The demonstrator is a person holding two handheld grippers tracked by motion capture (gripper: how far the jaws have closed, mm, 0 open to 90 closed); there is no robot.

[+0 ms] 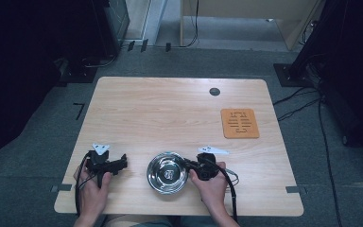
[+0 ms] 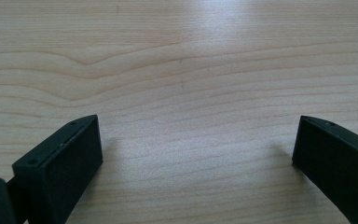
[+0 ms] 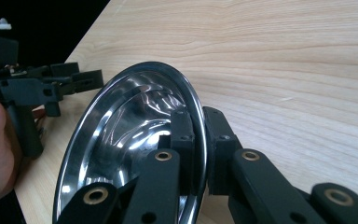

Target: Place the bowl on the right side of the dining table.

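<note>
Starting at the left of the high view, we see the left gripper [image 1: 121, 163] held low over the near part of the worktop [image 1: 170, 113], gripped by the person's left hand [image 1: 93, 189], with a small grey plate on top of it. From the left gripper view we find its two black fingers [image 2: 70, 163] standing wide apart, with bare pale wood grain between them and nothing held. Moving toward the middle, we come to the steel bowl [image 1: 167, 172], round and shiny, near the front edge of the worktop between the two grippers. Just to its right we see the right gripper [image 1: 189, 164], held by the right hand [image 1: 212, 189], meeting the bowl's right rim. From the right gripper view we see the fingers [image 3: 182, 128] closed on the bowl's rim [image 3: 198, 116], one inside the bowl and one outside, so that the rim is pinched between them. Farther right and toward the back, well apart from the bowl, we see an orange mat [image 1: 239, 123] lying flat, and beyond it a small dark round hole [image 1: 214, 91] in the worktop near its far edge.
</note>
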